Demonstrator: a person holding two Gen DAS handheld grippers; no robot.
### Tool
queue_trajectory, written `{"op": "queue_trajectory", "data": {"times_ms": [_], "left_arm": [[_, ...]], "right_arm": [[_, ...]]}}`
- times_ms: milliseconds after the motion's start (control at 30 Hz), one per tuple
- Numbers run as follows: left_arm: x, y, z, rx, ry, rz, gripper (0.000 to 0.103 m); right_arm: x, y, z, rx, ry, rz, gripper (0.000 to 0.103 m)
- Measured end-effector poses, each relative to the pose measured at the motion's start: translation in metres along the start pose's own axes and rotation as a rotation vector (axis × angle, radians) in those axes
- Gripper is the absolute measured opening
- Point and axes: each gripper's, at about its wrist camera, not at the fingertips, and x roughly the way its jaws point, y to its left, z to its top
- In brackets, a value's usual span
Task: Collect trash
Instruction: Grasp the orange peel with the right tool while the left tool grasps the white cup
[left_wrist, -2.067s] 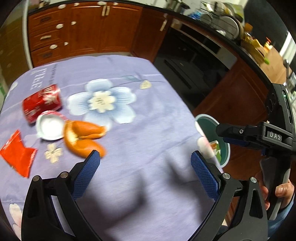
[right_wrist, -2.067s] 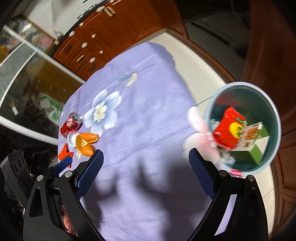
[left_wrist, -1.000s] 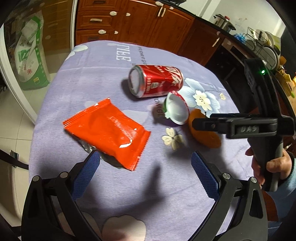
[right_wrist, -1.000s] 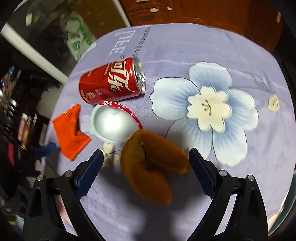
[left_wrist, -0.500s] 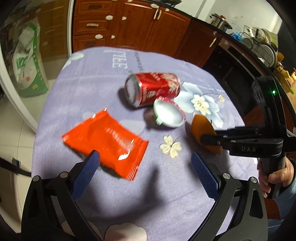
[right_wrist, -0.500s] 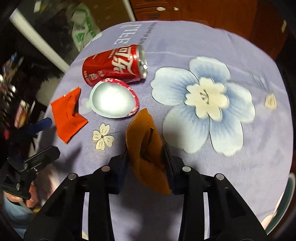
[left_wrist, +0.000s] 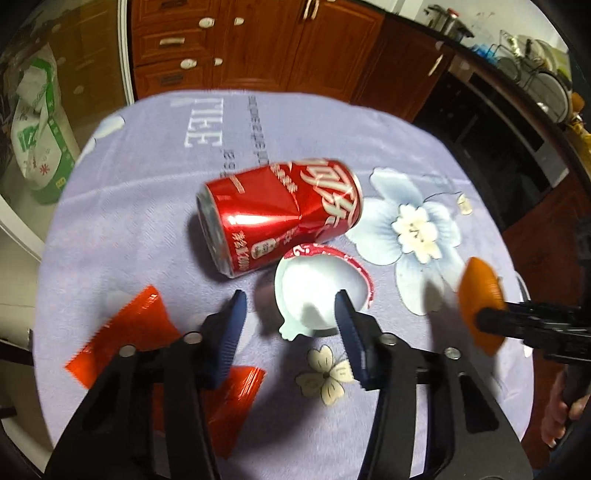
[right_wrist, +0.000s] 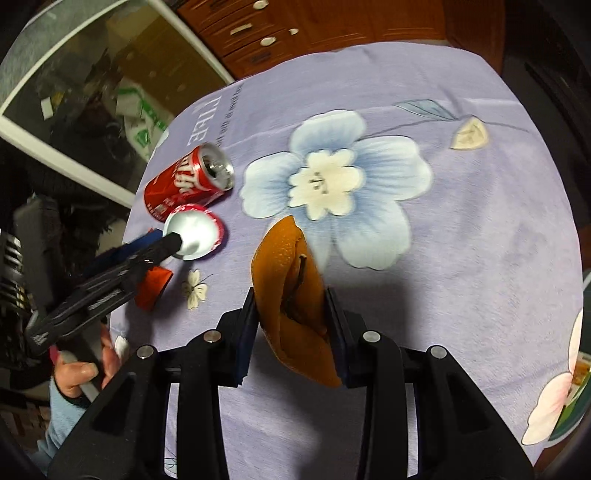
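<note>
A dented red can (left_wrist: 280, 210) lies on its side on the purple flowered cloth (left_wrist: 147, 166). A white foil lid with a red rim (left_wrist: 314, 291) leans against the can. My left gripper (left_wrist: 291, 317) is closing around the lid: the right pad touches its edge, and a strip of cloth shows between the lid and the left pad. A red wrapper (left_wrist: 129, 332) lies under the left finger. My right gripper (right_wrist: 291, 317) is shut on an orange peel (right_wrist: 288, 266) and holds it above the cloth. The right wrist view also shows the can (right_wrist: 184, 181) and the lid (right_wrist: 195, 229).
Brown kitchen cabinets (left_wrist: 258, 44) stand behind the table, and a glass door (right_wrist: 92, 74) is at the left. A green bin's edge (right_wrist: 571, 421) shows past the table's right side. A person's hand (right_wrist: 77, 373) grips the left handle.
My left gripper slid from over the red wrapper to the white lid and its jaws narrowed. My right gripper closed on the orange peel and carried it away from the lid.
</note>
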Motion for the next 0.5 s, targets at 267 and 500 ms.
{"op": "queue_trajectory", "data": {"times_ms": [267,500], "left_arm": [[-0.003,-0.019,-0.014,0.016,-0.044,0.053,0.008],[-0.032,-0.062,-0.025,0.089,-0.066,0.032,0.008]], "right_arm": [[-0.010,-0.029,-0.007,0.077,-0.021,0.039,0.033],[-0.033,-0.050,-0.018,0.117,-0.069,0.072,0.033]]}}
